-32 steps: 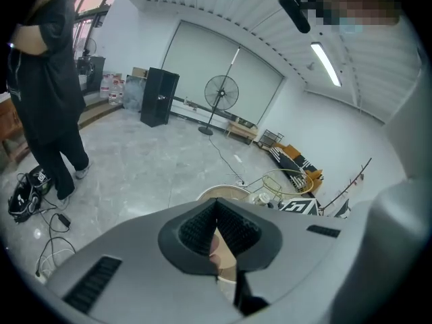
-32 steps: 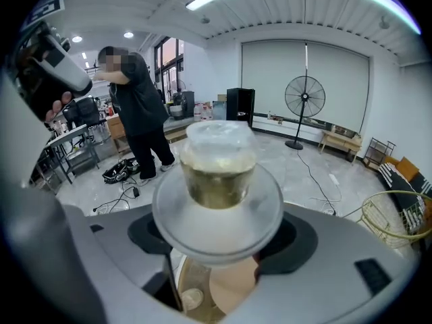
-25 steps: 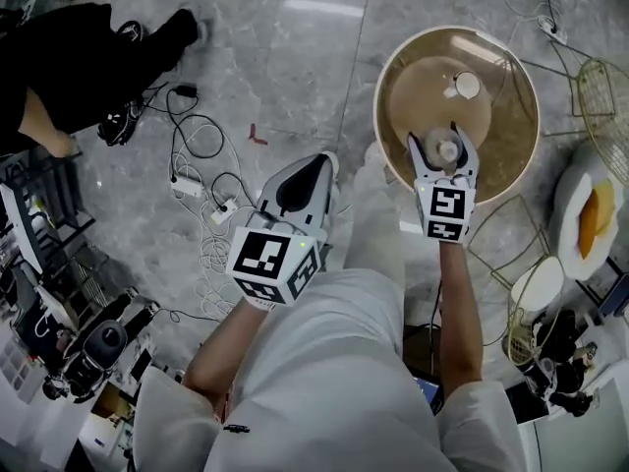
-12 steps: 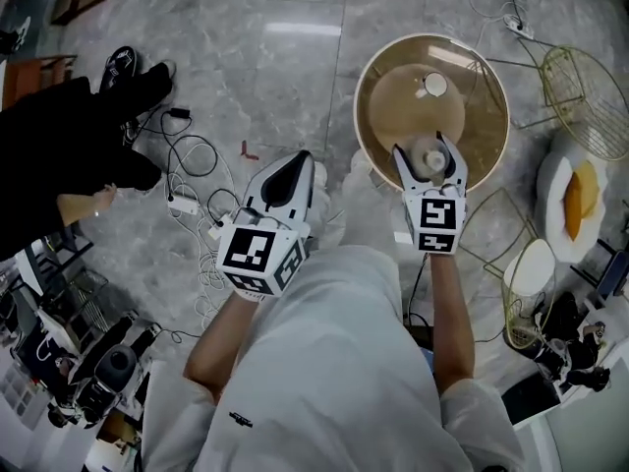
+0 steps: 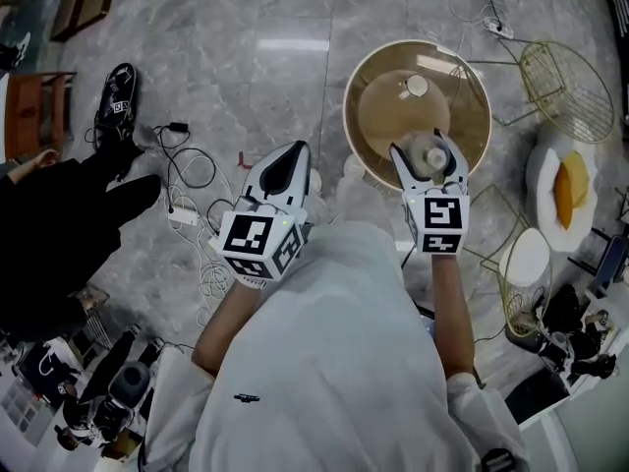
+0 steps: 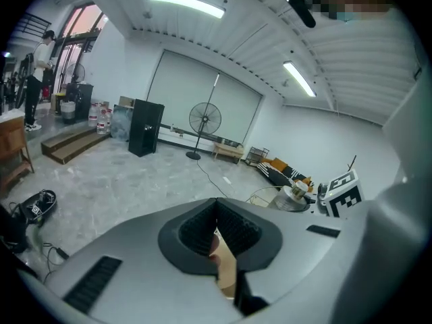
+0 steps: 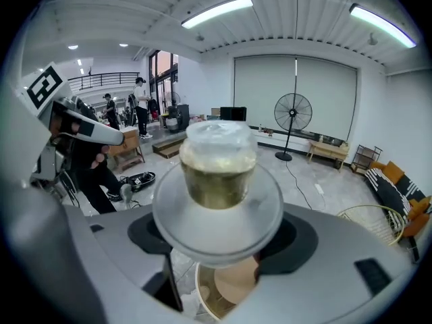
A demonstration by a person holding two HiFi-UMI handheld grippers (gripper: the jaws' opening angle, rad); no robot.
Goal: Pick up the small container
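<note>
The small container is a clear lidded cup with brownish contents. My right gripper is shut on it, just above the near part of the round tan table. In the right gripper view the container fills the middle, its wide rim between the jaws of the right gripper. A second small white-lidded cup stands further back on the table. My left gripper is held over the floor left of the table, shut and empty; in its own view the left gripper has its jaws together.
Cables and a power strip lie on the marble floor at the left. A person in black and a shoe are at the far left. Gold wire chairs and a white stool with an orange cushion stand to the right.
The right gripper keeps its grip on the container and has drawn slightly back toward the table's near edge. The person in black has moved toward the lower left. The left gripper has barely moved.
</note>
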